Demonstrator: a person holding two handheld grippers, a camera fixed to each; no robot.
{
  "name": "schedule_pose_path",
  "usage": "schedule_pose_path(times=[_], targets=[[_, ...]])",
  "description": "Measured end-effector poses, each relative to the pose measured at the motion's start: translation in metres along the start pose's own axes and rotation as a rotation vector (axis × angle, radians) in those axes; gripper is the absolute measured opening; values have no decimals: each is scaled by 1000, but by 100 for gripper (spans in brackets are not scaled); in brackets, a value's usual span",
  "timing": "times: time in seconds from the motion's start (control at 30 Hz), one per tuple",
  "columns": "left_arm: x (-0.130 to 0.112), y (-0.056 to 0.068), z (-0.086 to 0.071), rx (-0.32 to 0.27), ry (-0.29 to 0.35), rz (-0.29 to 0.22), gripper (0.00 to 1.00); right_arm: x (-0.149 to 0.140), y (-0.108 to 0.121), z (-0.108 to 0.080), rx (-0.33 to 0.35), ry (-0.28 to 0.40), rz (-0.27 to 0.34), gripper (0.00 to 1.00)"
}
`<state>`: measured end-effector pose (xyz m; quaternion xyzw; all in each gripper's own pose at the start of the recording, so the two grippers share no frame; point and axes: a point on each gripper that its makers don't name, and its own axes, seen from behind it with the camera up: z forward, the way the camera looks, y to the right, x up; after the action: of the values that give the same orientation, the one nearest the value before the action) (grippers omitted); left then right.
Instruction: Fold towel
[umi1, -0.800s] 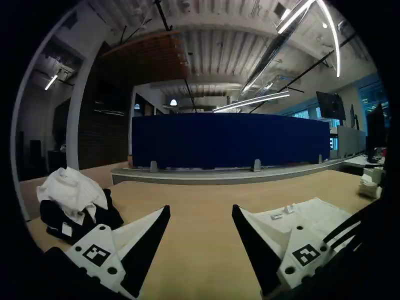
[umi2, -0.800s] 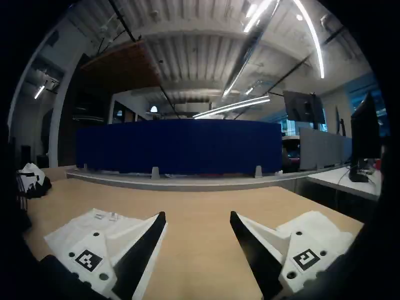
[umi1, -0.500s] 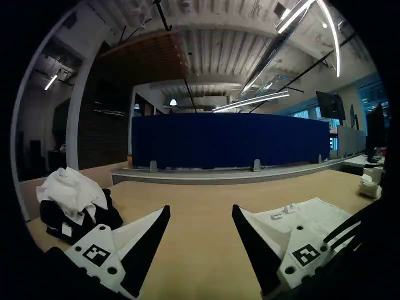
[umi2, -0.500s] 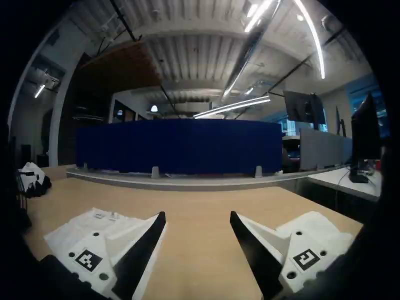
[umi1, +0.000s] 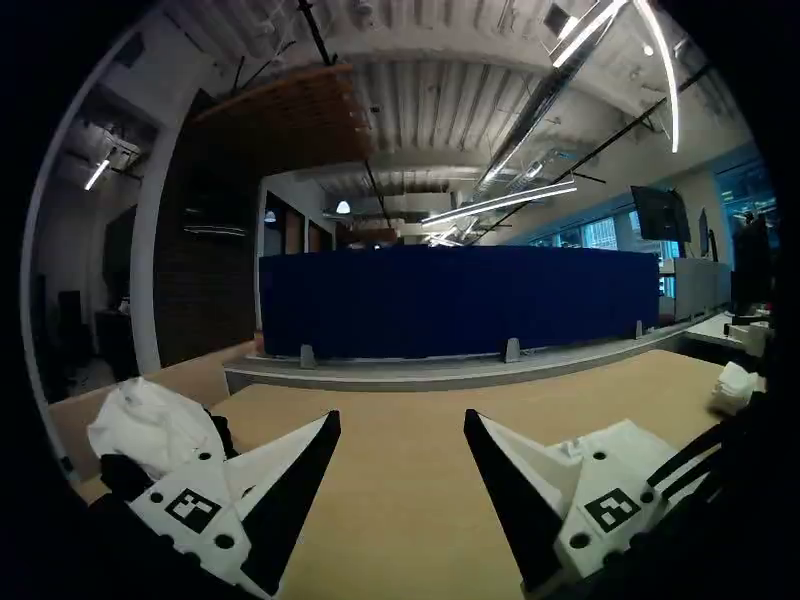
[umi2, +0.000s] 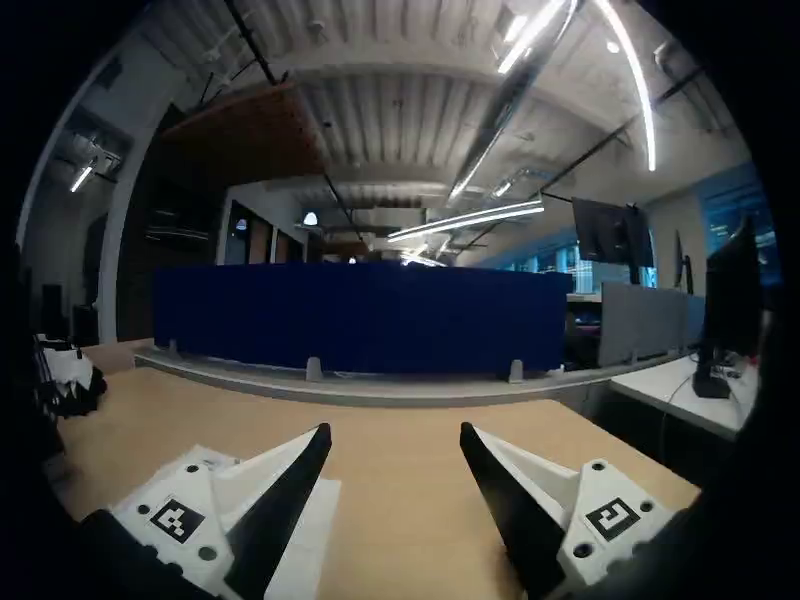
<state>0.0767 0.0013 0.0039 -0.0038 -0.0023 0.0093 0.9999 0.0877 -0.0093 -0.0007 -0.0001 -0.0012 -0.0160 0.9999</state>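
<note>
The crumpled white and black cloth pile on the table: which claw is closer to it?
Left. The pile sits just beside the left claw, by its left finger. From the right claw it lies far off to the left across the table.

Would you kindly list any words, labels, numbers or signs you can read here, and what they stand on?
None can be read.
The fingers carry square black-and-white coded markers, not letters.
The towel has small tags, too small to read.
</note>
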Motion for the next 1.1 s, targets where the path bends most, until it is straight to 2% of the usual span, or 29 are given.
schedule_pose_path(times=[0.3,0.47,0.67,0.77,0.87,1.1], targets=[[79,-1,-4,-15,-14,-17,92,78,-6,-3,-6,0,1,100],[105,-6,-4,-6,-34,-7,92,105,-9,-4,-6,-12,-1,100],[126,-4,-4,-35,-59,7,92,127,-10,-2,4,-16,-9,100],[128,5,-4,-78,-87,9,92,130,-16,-1,30,-40,-25,100],[125,20,-3,-148,-125,25,92,124,-27,-2,84,-85,-54,100],[116,56,-10,-318,-205,100,92,102,-62,-9,255,-225,-138,100]])
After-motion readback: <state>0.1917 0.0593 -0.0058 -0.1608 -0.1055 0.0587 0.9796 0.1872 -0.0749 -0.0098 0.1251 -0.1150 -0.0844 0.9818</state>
